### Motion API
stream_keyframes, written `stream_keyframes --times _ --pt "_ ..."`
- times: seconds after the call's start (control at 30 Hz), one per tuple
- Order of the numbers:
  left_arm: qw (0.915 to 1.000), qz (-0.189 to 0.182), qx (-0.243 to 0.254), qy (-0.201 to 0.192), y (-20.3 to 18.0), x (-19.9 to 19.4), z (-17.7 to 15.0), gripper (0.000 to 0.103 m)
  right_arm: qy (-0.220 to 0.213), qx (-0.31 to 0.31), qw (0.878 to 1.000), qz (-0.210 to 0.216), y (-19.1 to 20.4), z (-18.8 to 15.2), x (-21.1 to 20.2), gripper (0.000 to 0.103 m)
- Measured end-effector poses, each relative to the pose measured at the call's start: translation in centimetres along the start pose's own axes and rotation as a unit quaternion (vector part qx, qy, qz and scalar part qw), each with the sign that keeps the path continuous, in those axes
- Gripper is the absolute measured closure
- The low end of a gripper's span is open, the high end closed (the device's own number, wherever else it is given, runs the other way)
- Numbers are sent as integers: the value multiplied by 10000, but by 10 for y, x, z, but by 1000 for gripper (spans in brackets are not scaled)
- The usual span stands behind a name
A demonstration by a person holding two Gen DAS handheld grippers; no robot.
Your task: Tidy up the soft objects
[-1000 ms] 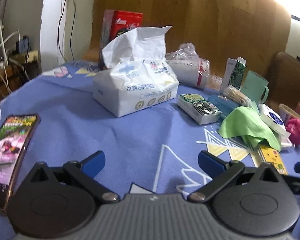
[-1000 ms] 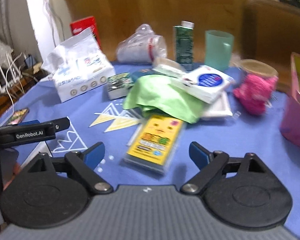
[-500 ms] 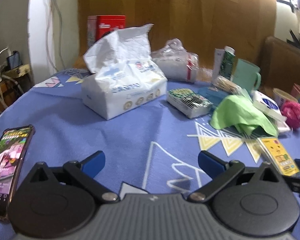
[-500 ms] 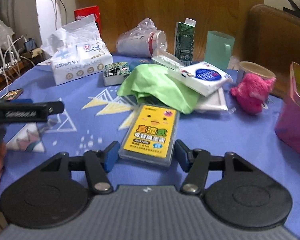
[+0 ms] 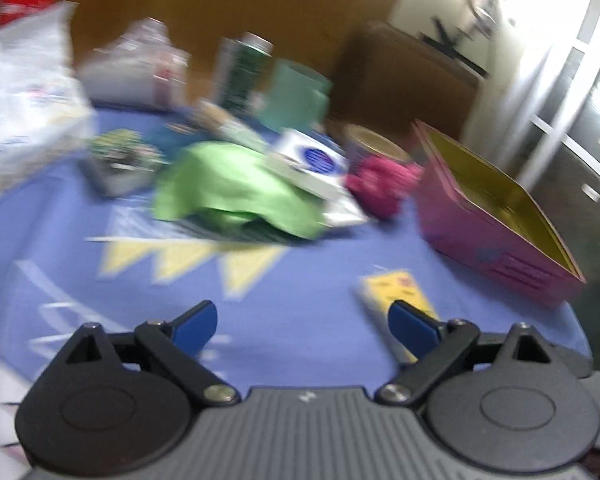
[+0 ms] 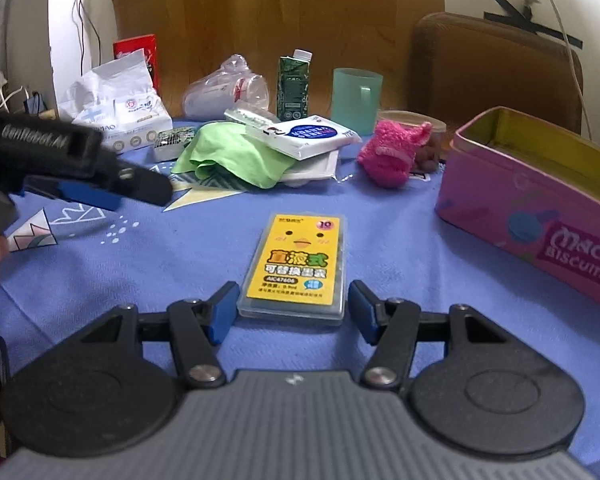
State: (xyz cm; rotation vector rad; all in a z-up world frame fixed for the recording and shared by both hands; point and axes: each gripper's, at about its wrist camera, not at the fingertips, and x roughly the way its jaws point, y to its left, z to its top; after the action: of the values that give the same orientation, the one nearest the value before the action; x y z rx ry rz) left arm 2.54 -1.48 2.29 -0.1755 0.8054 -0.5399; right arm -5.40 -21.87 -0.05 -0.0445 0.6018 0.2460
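**Soft things wait in the pile, both grippers hold nothing**

The green cloth [image 5: 228, 188] lies crumpled in the middle of the table [image 5: 300, 320], which has a blue cover. This is the left wrist view, and it is blurred. A white packet [image 5: 312, 164] leans on the right part of the cloth. The pink fluffy toy [image 5: 380, 184] sits just right of the packet. Between the toy and the right edge of the table stands the pink tin [image 5: 496, 232], open at the top. A green mug [image 5: 296, 96] and a dark carton [image 5: 240, 72] stand near the far edge. The left gripper [image 5: 302, 326] is released. Its jaws have just been closing a little, with only the blue cover between them. A yellow card case [image 5: 396, 292] lies beside its right finger.

In the right wrist view the picture is sharp. The cloth [image 6: 232, 152] is again in the middle of the table [image 6: 140, 260], under the packet [image 6: 304, 136]. The toy [image 6: 396, 152] rests between the packet and the tin [image 6: 540, 200], near both. A tissue pack [image 6: 116, 112] stands toward the far left corner. The right gripper [image 6: 292, 312] has its jaws around the near end of the card case [image 6: 296, 260]. A narrow gap shows on each side, so the pads do not press it. The left gripper [image 6: 80, 180] comes in from the left edge, above the cover.
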Motion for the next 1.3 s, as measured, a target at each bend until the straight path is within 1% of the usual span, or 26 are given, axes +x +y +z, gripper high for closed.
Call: stream_keyframes --times 0.03,0.07,0.1,0.13,0.17,0.2,0.23,0.27,0.3,0.37,0.47,0.53,0.63,0.73,0.8,0.87,0.93,1.0,1.03,1.1,1.3 --pt "9998 -118 40 147 -7 7 1 19 -17 1 10000 24 -1 -1 0 43" --pt "9991 -250 86 317 -14 15 2 23 -39 -8 10000 46 -2 -1 0 43" --pt "9980 -370 128 496 -21 25 2 33 -58 -10 10000 58 -2 -3 -1 43" --pt "9977 -367 221 520 -29 31 0 36 -84 6 9999 77 -3 -4 -1 43" --pt "9979 -271 364 471 -37 34 0 41 -115 28 9999 97 -4 -6 -3 43" --pt "9969 -294 471 560 -45 41 1 52 -144 45 9998 132 -5 -7 -4 43" --pt "9960 -419 480 619 -50 44 2 57 -188 56 9997 167 -5 -8 -6 43" --pt "9953 -523 449 677 -55 47 3 57 -260 68 9994 205 -7 -9 -9 44" --pt "9951 -595 467 634 -60 48 4 58 -359 63 9992 158 -7 -9 -12 44" --pt "9943 -688 622 520 -75 47 10 58 -590 -25 9982 -118 -10 -7 -17 44" --pt "9914 -874 925 300 -103 49 29 58 -958 205 9946 -345 -28 1 -27 44" --pt "9887 -1038 1067 198 -123 59 48 58 -1274 277 9896 -603 -41 8 -36 43" --pt "9819 -1277 1400 53 -160 74 67 58 -1646 276 9800 -1083 -62 19 -47 44" --pt "9756 -1471 1631 -20 -198 98 80 58 -1808 420 9710 -1507 -90 26 -55 43" --pt "9716 -1569 1770 -21 -221 113 81 58 -1851 568 9660 -1715 -111 27 -56 43" --pt "9707 -1573 1817 -22 -237 131 81 56 -1803 714 9618 -1933 -130 27 -51 43" --pt "9716 -1517 1815 -50 -244 141 81 54 -1665 851 9593 -2117 -149 27 -43 43" --pt "9732 -1499 1744 5 -244 150 80 54 -1589 1015 9525 -2392 -157 27 -39 39" --pt "9743 -1488 1688 47 -241 152 79 54 -1578 1100 9505 -2442 -161 25 -38 38" --pt "9760 -1495 1582 79 -229 148 80 50 -1654 1222 9495 -2371 -161 23 -42 38" --pt "9817 -1396 1272 -241 -190 114 88 49 -1822 1042 9507 -2284 -136 21 -49 39"
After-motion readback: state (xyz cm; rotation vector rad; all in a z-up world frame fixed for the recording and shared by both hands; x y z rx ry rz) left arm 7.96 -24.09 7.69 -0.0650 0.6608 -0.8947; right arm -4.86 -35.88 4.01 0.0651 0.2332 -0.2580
